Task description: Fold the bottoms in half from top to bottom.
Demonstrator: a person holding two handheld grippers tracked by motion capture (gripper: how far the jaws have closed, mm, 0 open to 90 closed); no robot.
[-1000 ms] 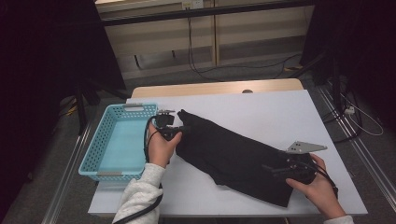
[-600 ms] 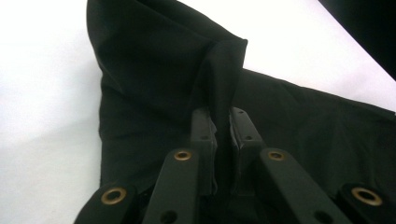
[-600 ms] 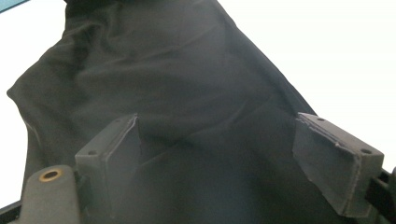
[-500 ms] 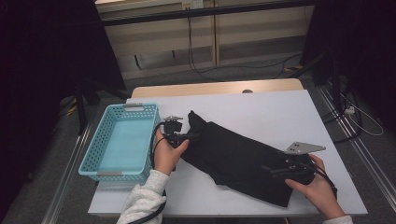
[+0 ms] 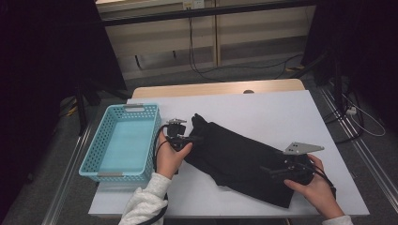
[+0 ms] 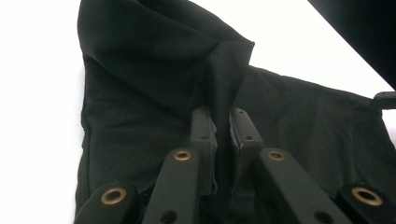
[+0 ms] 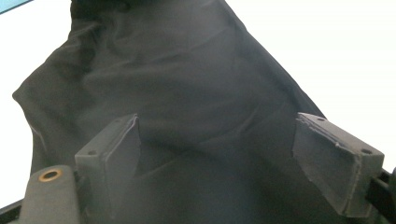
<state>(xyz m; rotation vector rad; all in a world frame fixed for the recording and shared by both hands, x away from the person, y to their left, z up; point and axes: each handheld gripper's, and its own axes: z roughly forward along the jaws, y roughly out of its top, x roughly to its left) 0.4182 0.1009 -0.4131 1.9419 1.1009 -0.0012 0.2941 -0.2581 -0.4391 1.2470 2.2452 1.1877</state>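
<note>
Pinching a raised fold of the black cloth in my left tool, cloth spread slantwise across the white counter beside the blue basket, my right tool resting wide open over its far end, both hands low.

We see a black garment, crumpled, spread slantwise across the white table, one upper corner bunched into a raised fold

Black hand-held gripper with brass-ringed screw holes, trailing black cable, pale speckled knit sleeve
</note>
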